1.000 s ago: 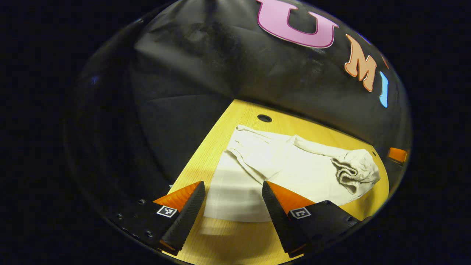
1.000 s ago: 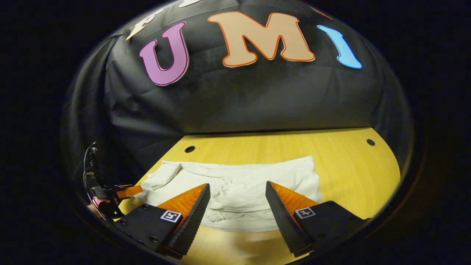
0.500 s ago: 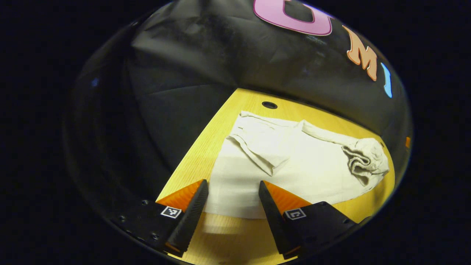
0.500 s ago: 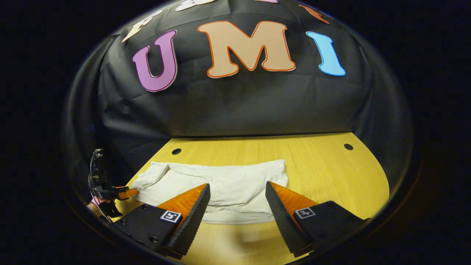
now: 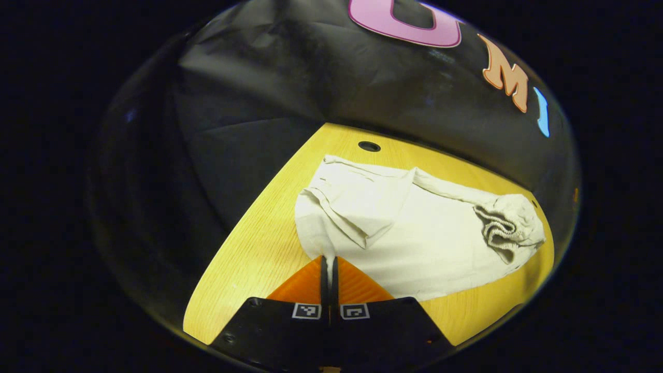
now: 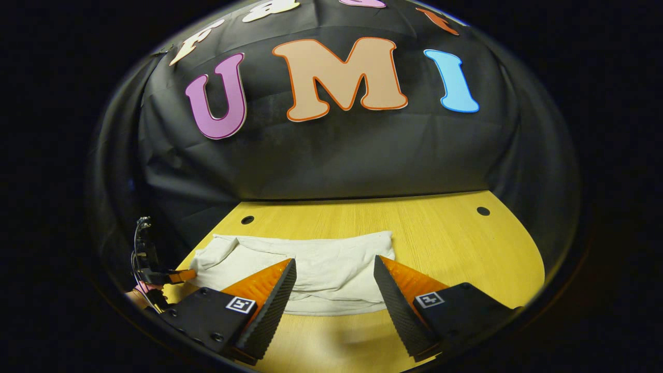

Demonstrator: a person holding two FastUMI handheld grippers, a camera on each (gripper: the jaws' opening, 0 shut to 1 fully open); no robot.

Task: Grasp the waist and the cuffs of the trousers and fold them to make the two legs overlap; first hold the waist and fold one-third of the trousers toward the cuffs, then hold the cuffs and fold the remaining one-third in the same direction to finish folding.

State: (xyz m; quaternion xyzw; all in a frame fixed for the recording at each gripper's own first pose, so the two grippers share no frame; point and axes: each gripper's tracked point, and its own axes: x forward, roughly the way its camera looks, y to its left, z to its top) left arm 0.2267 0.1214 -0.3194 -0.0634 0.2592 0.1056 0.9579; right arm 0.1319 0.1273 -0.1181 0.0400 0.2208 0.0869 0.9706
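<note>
My left gripper (image 5: 328, 265) pinches the near edge of the trousers (image 5: 409, 228), which lie on the table (image 5: 248, 259). My right gripper (image 6: 334, 282) hangs with its jaws apart over the near hem. The cloth looks soft and light; I'd take it by its edges.

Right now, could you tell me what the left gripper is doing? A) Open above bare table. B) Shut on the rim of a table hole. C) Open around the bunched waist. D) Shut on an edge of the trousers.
D: in the left gripper view, the left gripper is pinched shut on an edge of the trousers.
</note>
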